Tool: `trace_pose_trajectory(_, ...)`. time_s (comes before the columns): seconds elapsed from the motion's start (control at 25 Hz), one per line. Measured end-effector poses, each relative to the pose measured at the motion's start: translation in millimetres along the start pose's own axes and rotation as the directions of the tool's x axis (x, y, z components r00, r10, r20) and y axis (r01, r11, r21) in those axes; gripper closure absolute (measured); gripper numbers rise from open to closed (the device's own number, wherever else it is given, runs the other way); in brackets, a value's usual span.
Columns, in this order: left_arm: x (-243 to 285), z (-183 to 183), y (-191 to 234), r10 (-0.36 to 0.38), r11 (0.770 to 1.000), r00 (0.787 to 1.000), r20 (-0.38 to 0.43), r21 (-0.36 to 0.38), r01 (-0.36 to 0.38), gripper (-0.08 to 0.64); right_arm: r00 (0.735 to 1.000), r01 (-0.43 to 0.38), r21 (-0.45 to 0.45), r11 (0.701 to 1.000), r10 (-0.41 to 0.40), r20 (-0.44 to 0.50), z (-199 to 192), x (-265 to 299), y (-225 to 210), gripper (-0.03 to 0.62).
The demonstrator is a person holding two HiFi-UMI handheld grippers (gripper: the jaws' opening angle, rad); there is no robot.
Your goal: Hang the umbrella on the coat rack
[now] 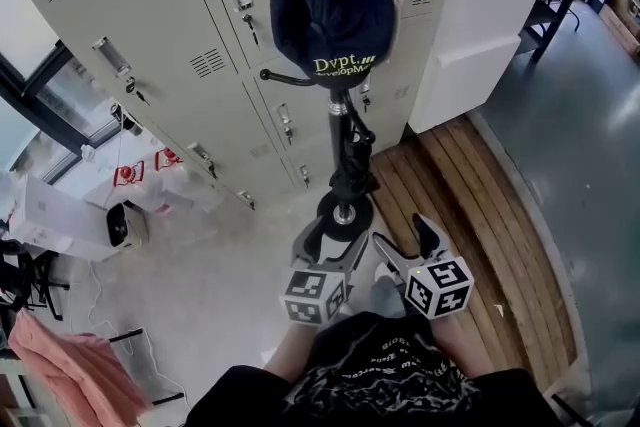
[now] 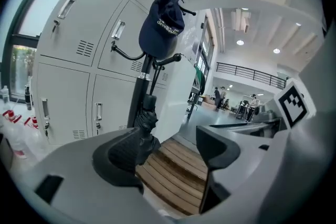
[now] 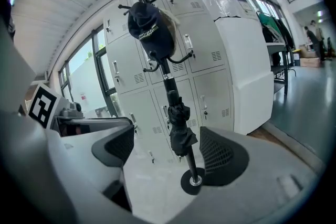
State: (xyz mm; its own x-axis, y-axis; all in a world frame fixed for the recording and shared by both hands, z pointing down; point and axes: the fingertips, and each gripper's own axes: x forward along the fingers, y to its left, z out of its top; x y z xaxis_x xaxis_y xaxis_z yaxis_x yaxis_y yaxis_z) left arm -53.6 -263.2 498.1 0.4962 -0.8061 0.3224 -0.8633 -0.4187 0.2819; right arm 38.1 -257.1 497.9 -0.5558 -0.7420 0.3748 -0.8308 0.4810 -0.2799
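both claws are empty with jaws spread apart: the left claw [image 2: 168, 155] frames only floor and the wooden platform [image 2: 176, 168], and the right claw [image 3: 168, 152] has nothing between its pads. the umbrella [image 3: 181, 126] is folded, black and already up on the coat rack [image 3: 167, 78], hanging close against the pole below the dark cap [image 3: 149, 29] and above the round base (which hook or strap carries it i cannot make out). its long axis runs upright, parallel to the pole, the lower end pointing down toward the base. from the claws it lies straight ahead and apart. in the head view the left claw [image 1: 328, 250] sits just short of the base, almost in line with the pole, and the right claw [image 1: 405, 245] sits just beside it, so the left looks slightly nearer. judging by this, the hanging looks done, and any coming move would need only a straight pull away from the pole, not across it.
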Motion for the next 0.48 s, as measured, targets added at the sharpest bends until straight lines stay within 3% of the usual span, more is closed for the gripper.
trace_pose_trajectory(0.28,-28,-7,-3,0.010,1.000,1.000,0.005,0.014,-0.010,0.230,1.000,-0.010,-0.049,0.999,0.010,-0.006,-8,-14,26,0.300)
trace_pose_trajectory(0.48,-45,-21,-5,0.005,1.000,1.000,-0.010,0.025,-0.004,0.326,0.999,-0.020,-0.074,0.997,0.018,-0.029,-24,-18,45,0.362)
